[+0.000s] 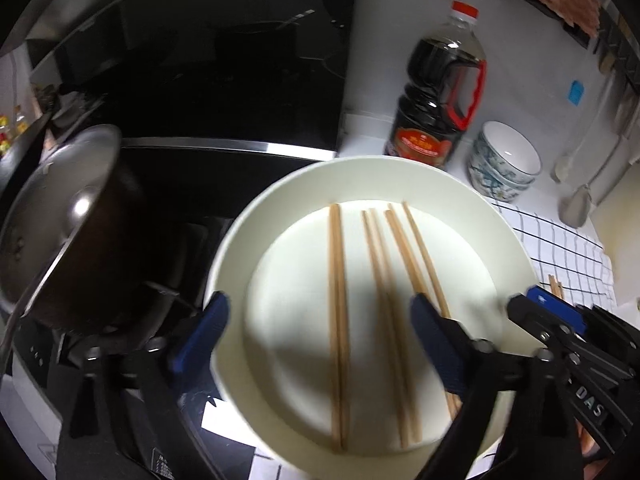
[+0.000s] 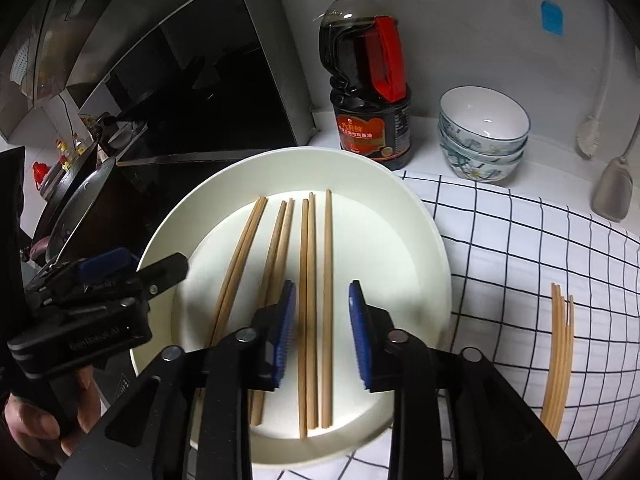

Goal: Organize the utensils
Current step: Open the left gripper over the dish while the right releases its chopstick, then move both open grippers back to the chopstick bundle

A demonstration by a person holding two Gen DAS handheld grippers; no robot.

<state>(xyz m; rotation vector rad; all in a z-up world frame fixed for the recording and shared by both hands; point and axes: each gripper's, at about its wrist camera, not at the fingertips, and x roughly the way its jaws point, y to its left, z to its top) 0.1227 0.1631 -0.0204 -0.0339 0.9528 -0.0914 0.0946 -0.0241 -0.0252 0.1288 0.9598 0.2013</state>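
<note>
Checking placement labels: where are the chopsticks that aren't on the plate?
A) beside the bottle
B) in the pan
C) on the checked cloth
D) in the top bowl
C: the right wrist view shows a loose bunch of chopsticks lying on the checked cloth, right of the plate.

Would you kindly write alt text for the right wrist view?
The right gripper hangs open over wooden chopsticks lying in a white plate. More chopsticks lie on a checked cloth to the right, with a sauce bottle and stacked bowls behind.
</note>
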